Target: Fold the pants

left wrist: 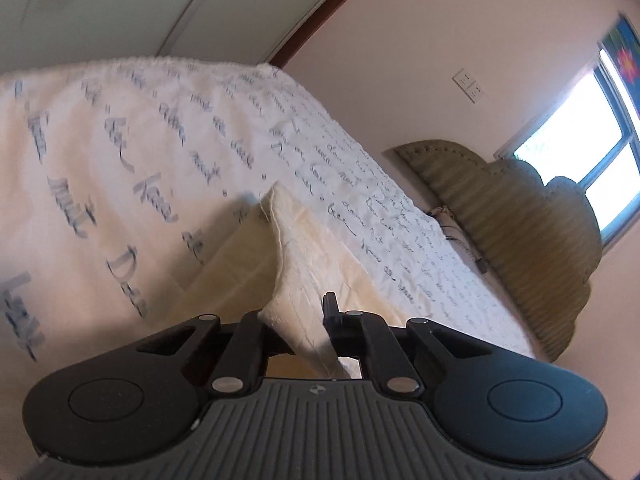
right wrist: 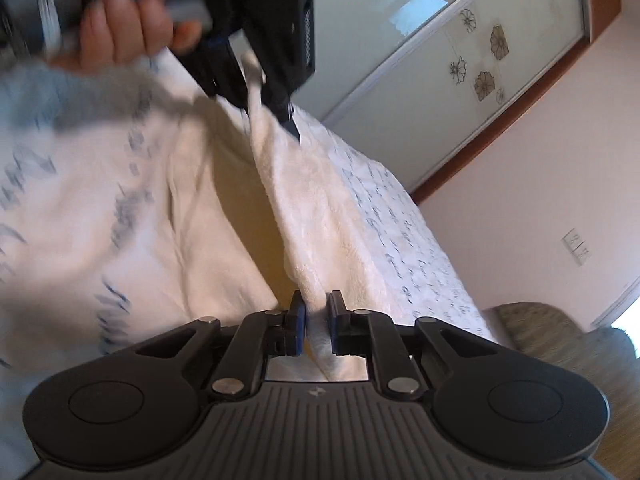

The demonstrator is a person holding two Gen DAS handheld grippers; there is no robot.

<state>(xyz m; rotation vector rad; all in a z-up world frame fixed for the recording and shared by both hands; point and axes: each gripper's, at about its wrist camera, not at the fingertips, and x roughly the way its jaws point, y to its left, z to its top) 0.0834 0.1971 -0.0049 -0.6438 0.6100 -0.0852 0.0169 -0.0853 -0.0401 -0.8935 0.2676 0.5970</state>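
Note:
The cream pants (left wrist: 304,264) are lifted above a bed with a white script-printed cover (left wrist: 120,152). My left gripper (left wrist: 298,320) is shut on a fold of the pants' edge; cloth fills the gap between its fingers. In the right wrist view my right gripper (right wrist: 316,320) is shut on another part of the same edge of the pants (right wrist: 320,216). The cloth stretches taut from it up to the left gripper (right wrist: 272,108), held by a hand (right wrist: 124,20) at top left. The rest of the pants hangs below and rests on the bed cover (right wrist: 80,200).
A padded olive headboard (left wrist: 520,232) stands at the bed's far end by a bright window (left wrist: 588,140). A wardrobe with flower-printed sliding doors (right wrist: 460,60) stands beside the bed. Pink walls with a socket (left wrist: 470,86) surround it.

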